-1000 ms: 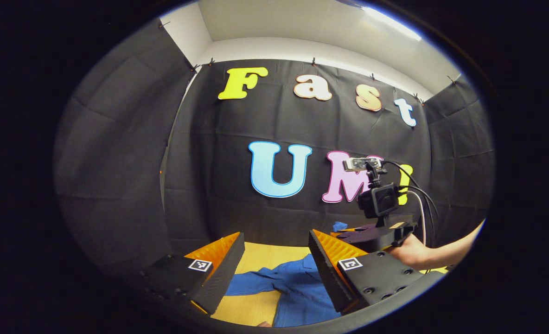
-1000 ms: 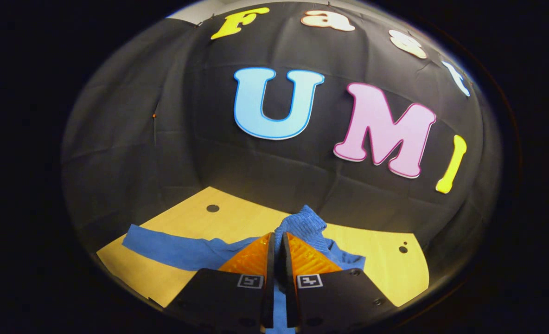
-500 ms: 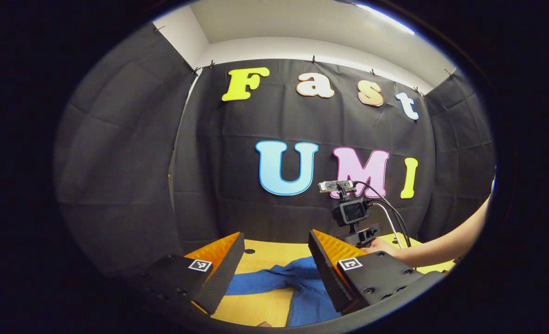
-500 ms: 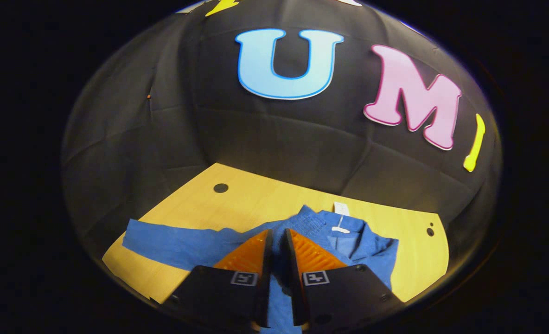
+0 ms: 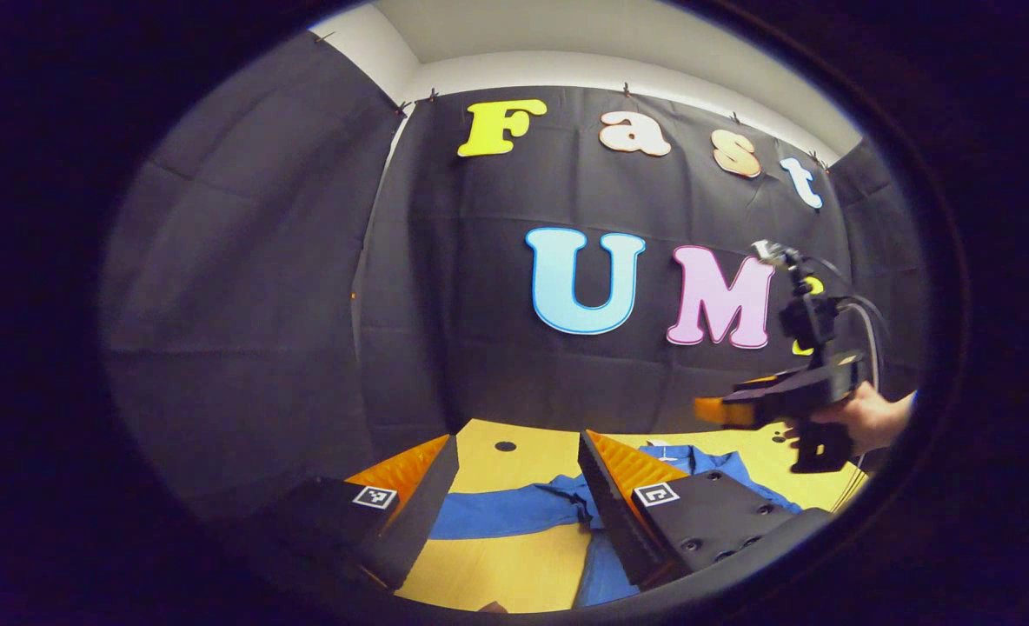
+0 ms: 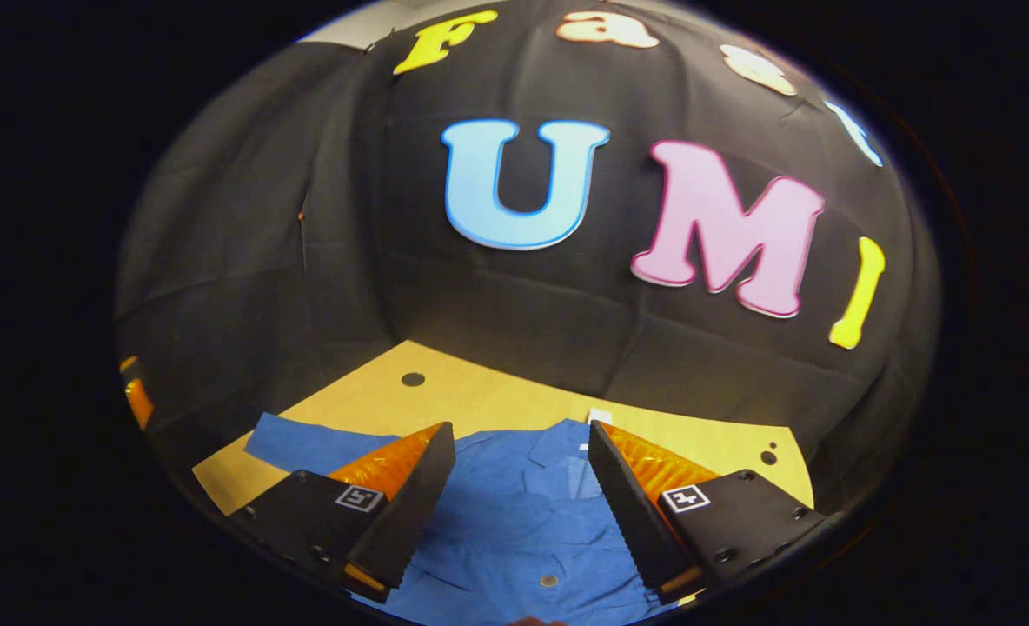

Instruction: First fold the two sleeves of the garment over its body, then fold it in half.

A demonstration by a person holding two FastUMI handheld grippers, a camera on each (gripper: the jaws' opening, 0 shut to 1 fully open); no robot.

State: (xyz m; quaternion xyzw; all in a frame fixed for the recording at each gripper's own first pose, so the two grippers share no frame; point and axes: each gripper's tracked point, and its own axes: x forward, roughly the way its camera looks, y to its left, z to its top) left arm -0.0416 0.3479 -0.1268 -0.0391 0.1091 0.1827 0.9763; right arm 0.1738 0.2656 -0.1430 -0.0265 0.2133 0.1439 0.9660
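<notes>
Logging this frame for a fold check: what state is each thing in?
Left gripper: open, above the table, holding nothing.
Right gripper: open, over the shirt, holding nothing.
Blue shirt: lying on the table, one sleeve stretched out sideways, unfolded.
Table: bearing the shirt.

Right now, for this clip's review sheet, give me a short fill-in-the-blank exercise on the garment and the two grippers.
1. The garment lying on the wooden table is ____ in colour.
2. The right gripper has its fingers ____, with nothing between them.
3. The left gripper is ____ and holds nothing.
4. One sleeve lies stretched out flat on the ____.

Missing words: blue; open; open; table
</notes>
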